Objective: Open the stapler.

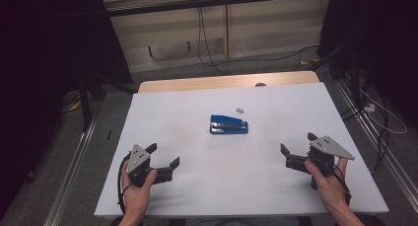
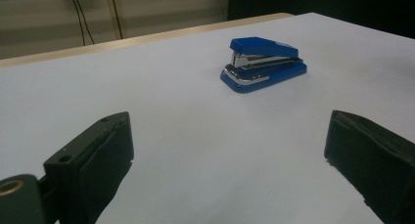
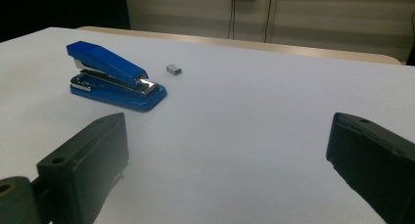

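A blue stapler (image 1: pixel 228 124) lies near the middle of the white table (image 1: pixel 276 181); it also shows in the left gripper view (image 2: pixel 263 63) and the right gripper view (image 3: pixel 114 76). A small grey block of staples (image 1: pixel 240 109) (image 3: pixel 173 69) rests just behind it. My left gripper (image 1: pixel 163 155) (image 2: pixel 230 150) is held low at the front left, open and empty, well short of the stapler. At the front right my right gripper (image 1: pixel 297 143) (image 3: pixel 227 155) is open too, with nothing between its jaws.
The table's far wooden edge (image 1: pixel 226 81) runs along the back. Beyond it are a wall with hanging cables (image 1: pixel 203 38) and dark stands (image 1: pixel 88 88) on the floor at both sides. Bare white surface lies between the grippers and the stapler.
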